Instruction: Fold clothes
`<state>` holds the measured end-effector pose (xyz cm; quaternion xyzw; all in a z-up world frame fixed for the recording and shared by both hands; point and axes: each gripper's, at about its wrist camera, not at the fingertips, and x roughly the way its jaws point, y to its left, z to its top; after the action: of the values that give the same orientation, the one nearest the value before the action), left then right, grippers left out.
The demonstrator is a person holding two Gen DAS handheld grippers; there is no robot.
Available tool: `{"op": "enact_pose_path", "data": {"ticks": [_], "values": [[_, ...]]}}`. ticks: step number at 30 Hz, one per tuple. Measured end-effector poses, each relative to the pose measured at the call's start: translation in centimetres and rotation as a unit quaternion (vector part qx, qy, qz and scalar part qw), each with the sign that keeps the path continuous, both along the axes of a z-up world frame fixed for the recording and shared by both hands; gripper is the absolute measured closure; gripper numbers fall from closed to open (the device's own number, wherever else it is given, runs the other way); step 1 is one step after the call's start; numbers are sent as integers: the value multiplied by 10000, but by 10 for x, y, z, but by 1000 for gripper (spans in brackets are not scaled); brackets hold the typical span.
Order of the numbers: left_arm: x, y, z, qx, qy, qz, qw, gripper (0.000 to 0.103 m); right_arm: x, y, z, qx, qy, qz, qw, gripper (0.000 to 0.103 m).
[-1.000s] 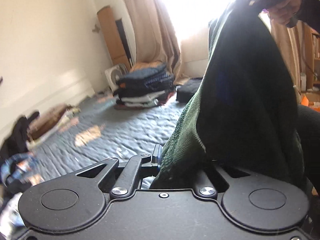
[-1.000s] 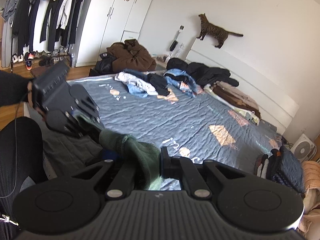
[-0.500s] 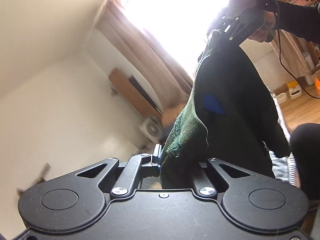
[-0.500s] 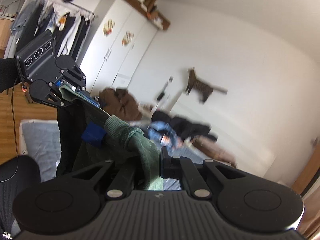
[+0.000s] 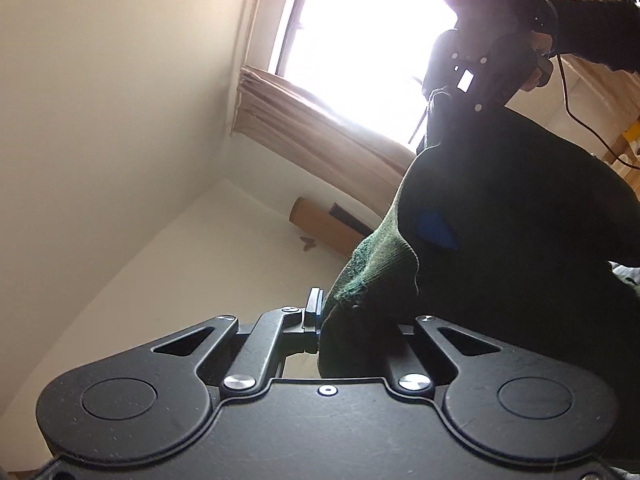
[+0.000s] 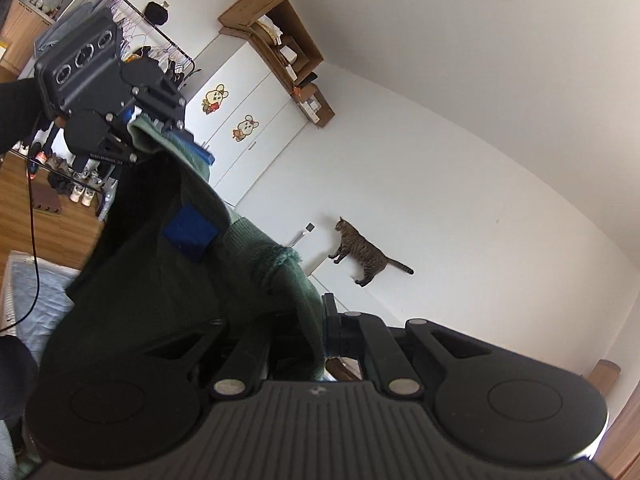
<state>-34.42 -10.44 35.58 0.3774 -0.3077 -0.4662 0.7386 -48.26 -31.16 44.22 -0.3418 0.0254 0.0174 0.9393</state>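
The left gripper (image 6: 140, 136) is clamping one end of the dark green knitted garment (image 6: 160, 264), and the right gripper (image 5: 444, 96) is clamping the other; the knit is hanging in the air between them, its upper edge running gripper to gripper, clear of any surface.

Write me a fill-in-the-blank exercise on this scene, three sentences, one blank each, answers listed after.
1. Both claws are clamped on a dark ____ knitted garment.
2. The patch sewn on that garment is ____ in colour.
3. In the right wrist view, the animal standing by the white wall is a ____.

Missing words: green; blue; cat
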Motion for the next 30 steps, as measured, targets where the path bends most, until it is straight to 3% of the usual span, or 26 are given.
{"op": "enact_pose_path", "data": {"ticks": [5,11,17,23,26,28,30], "values": [[77,-59,-25,312,450,169,9984,99,69,-39,-20,188,422,-125,9989,100],[209,-148,-103,657,1558,399,9848,99,215,-114,-86,691,1297,-453,9881,100],[342,-250,-213,966,2689,856,9545,99,383,-188,-191,1061,2026,-1020,9681,100],[458,-284,-319,1134,3693,1341,9126,99,511,-222,-326,1299,2634,-1481,9444,100],[515,-285,-341,885,4196,1533,8903,99,541,-241,-386,1461,2607,-1674,9395,99],[528,-299,-342,731,4377,1706,8798,98,553,-252,-415,1601,2443,-1866,9380,96],[534,-318,-334,635,4388,1941,8751,94,564,-262,-436,1717,2381,-2036,9340,90]]}}
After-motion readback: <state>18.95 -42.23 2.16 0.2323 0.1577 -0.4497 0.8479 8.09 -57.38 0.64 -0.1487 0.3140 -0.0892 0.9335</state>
